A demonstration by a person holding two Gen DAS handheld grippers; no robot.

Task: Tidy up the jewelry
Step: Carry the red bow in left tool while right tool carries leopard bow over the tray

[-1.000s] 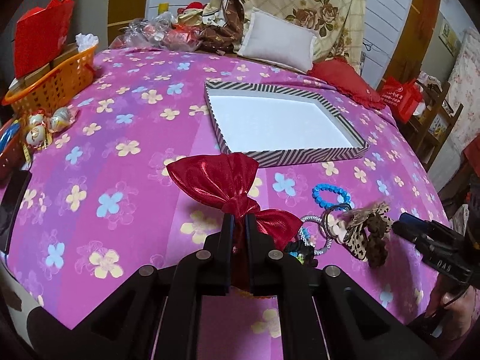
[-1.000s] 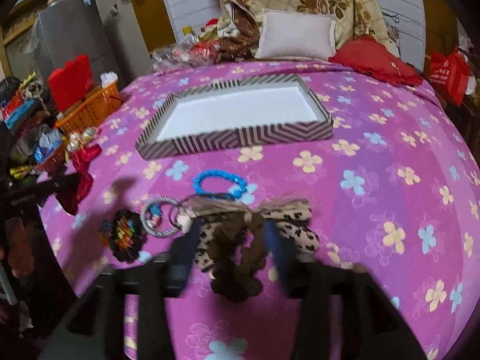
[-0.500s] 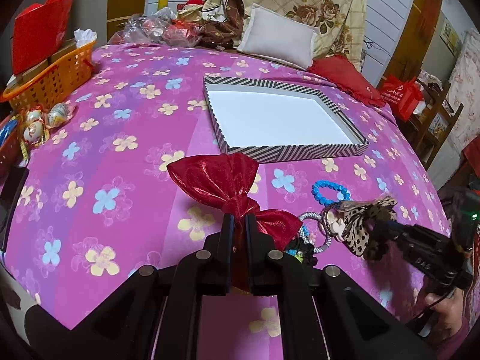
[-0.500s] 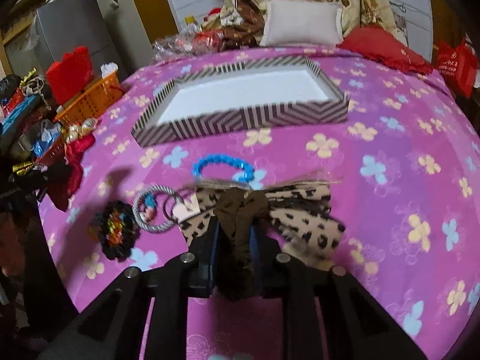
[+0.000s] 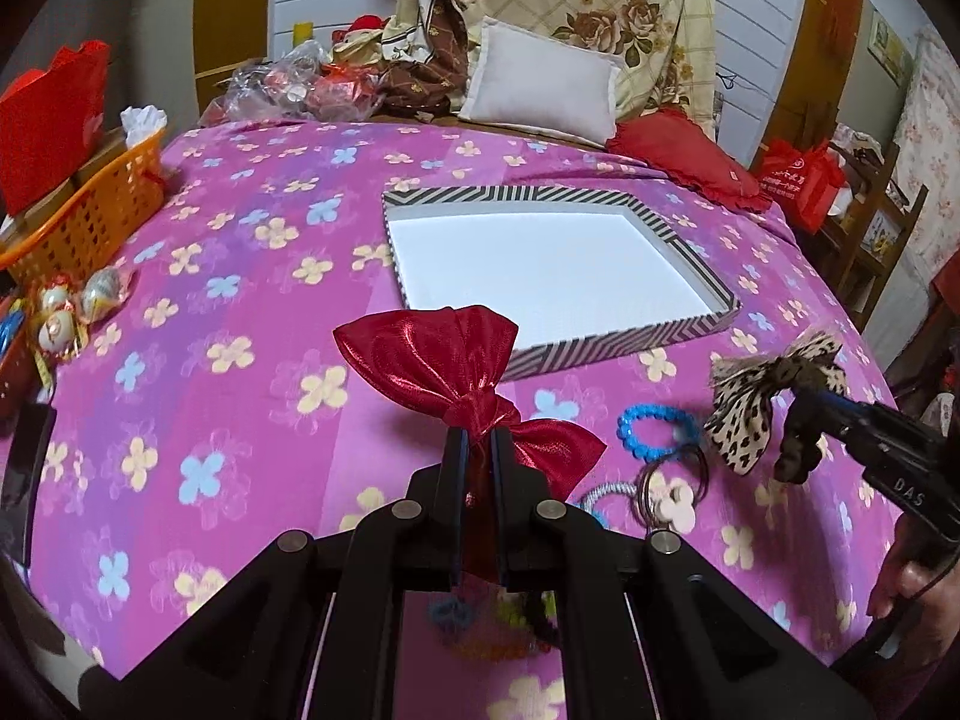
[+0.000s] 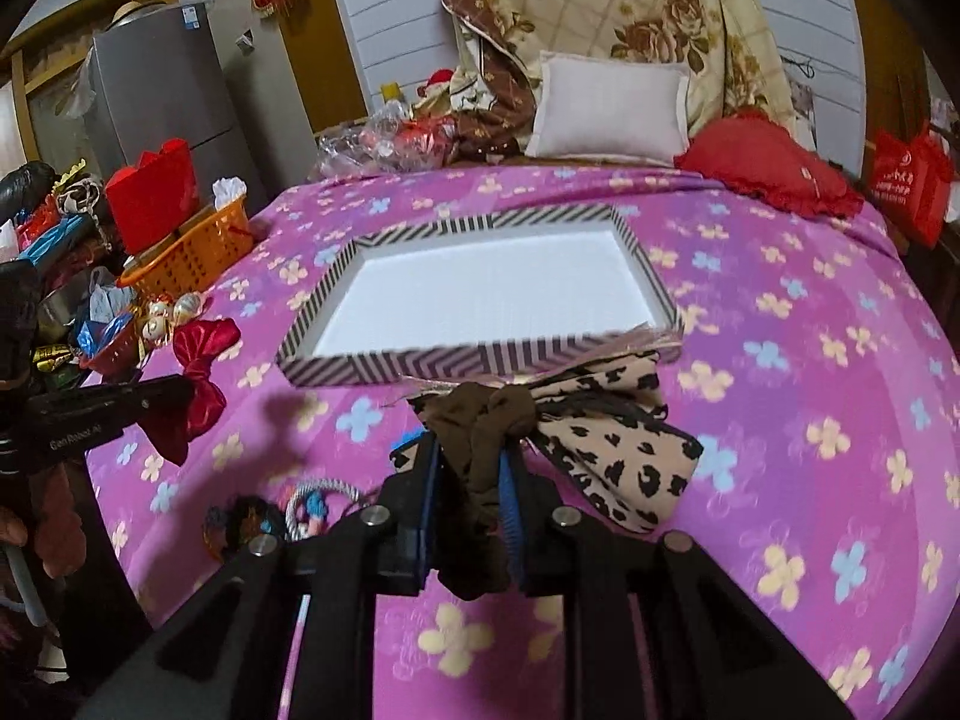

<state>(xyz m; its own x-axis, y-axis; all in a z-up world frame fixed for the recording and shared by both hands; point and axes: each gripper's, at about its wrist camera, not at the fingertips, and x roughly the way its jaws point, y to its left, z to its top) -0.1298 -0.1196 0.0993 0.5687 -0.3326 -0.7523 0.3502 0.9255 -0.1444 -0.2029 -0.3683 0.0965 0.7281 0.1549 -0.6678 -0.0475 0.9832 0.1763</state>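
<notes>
My left gripper (image 5: 477,438) is shut on the knot of a shiny red bow (image 5: 432,354), held above the pink flowered cloth just short of the striped tray (image 5: 660,228). My right gripper (image 6: 471,450) is shut on the brown knot of a leopard-print bow (image 6: 618,456), lifted off the cloth in front of the tray (image 6: 480,363), whose white inside holds nothing. In the left wrist view the leopard bow (image 5: 744,420) hangs at the right from the right gripper (image 5: 801,405). In the right wrist view the red bow (image 6: 201,354) shows at the left.
A blue bead bracelet (image 5: 657,432), a silver ring with a pale flower (image 5: 666,492) and a multicoloured flower piece (image 6: 246,522) lie on the cloth near me. An orange basket (image 5: 90,210) and foil eggs (image 5: 72,306) sit left. Pillows (image 5: 540,90) lie behind the tray.
The right gripper closed on the leopard bow's knot and raised it off the cloth. The left gripper carried the red bow a little nearer the tray.
</notes>
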